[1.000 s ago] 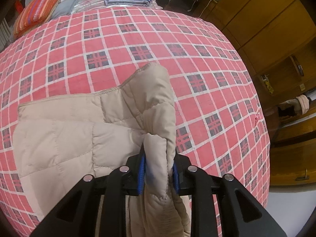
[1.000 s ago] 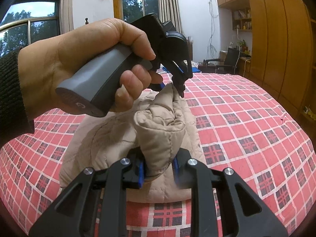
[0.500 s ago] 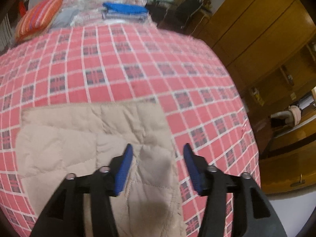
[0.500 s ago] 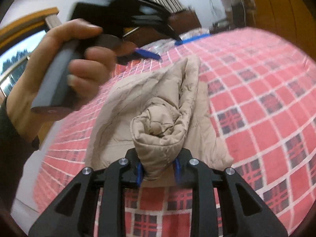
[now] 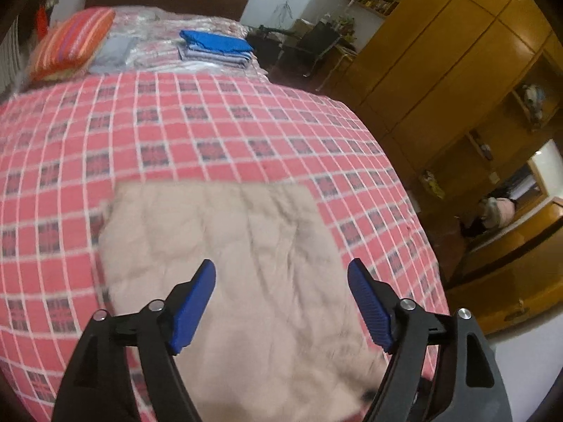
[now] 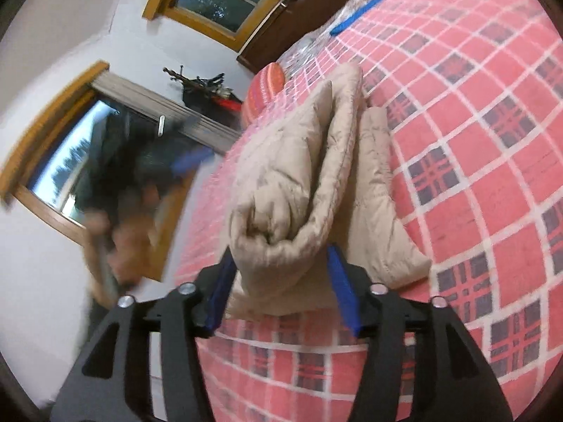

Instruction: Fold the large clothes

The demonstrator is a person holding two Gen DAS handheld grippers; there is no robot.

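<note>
Garment: one beige quilted jacket (image 5: 225,263) lying on the checked bed (image 5: 211,123).
Left claw (image 5: 281,302): spread wide, empty, above the jacket.
Right claw (image 6: 281,292): gripping one bunched jacket fold.
Pillows: one striped pillow (image 5: 74,42).

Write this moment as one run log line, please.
left gripper: open, above beige jacket | right gripper: shut on jacket fold | bedspread: under jacket
</note>
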